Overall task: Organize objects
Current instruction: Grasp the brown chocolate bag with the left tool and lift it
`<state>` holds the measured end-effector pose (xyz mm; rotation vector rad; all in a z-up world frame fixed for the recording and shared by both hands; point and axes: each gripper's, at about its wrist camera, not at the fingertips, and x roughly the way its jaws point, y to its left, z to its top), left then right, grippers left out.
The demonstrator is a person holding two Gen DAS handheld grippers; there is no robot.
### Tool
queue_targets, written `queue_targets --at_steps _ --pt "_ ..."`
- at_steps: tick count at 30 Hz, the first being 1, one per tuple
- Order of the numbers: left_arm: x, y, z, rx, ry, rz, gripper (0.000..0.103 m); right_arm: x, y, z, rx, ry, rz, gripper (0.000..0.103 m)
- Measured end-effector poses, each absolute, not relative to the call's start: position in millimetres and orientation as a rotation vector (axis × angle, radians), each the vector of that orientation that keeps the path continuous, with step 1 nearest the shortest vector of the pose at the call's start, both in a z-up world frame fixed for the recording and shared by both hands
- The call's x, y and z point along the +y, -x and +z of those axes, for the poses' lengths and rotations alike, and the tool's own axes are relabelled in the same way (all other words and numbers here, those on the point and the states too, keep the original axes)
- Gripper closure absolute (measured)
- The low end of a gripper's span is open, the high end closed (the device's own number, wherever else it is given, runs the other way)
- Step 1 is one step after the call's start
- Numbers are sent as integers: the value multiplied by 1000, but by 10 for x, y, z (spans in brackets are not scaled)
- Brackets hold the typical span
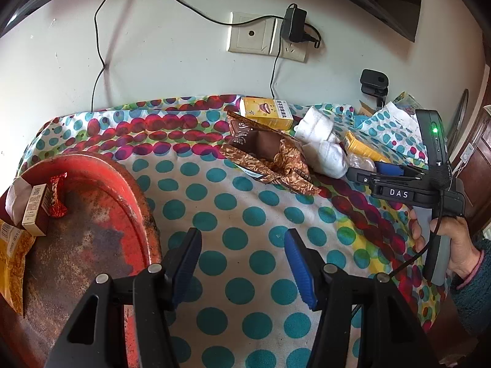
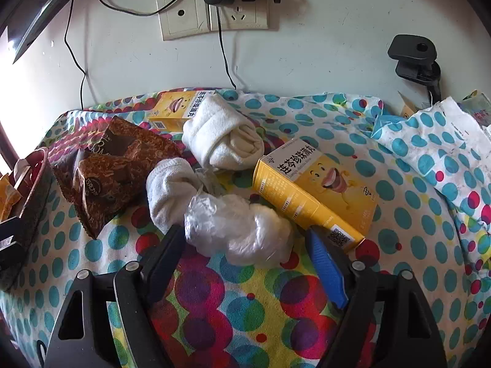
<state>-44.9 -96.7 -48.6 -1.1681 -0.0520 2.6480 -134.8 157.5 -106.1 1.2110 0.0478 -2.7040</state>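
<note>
My left gripper is open over the dotted tablecloth, with nothing between its fingers. A red tray to its left holds a small box, a red candy wrapper and a yellow packet. My right gripper is open around a crumpled clear plastic bag; its pads do not press on the bag. Close by lie two white rolled socks, a yellow medicine box, a second yellow box and a brown snack bag.
The wall behind has sockets, a black charger and hanging cables. A black clamp stands at the back right, by a bunched fold of cloth. A person's hand holds the right gripper.
</note>
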Motion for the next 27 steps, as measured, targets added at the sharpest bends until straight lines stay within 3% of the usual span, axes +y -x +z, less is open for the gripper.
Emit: queue_targets --at_steps 3,5,6,8,9,27 --pt "-915 500 -464 -48 1175 2658 46 1580 1383 -1076 33 -1232 -2684 25" --pt "-876 539 -447 -40 1175 2665 46 1588 1397 -1117 15 -1270 -2658 47" --pt "-858 558 -442 -36 1176 2668 46 1601 1397 -1125 8 -1278 -2661 47" --pt "-820 608 -444 -40 1188 2658 46 1621 1378 -1111 -3 -1272 -2669 63" --pt "-807 636 -452 -52 1198 2644 46 1628 1374 -1119 1 -1284 -2675 65" --pt "-866 1192 -469 -565 1268 2524 43 1590 1371 -1125 14 -1286 -2646 54"
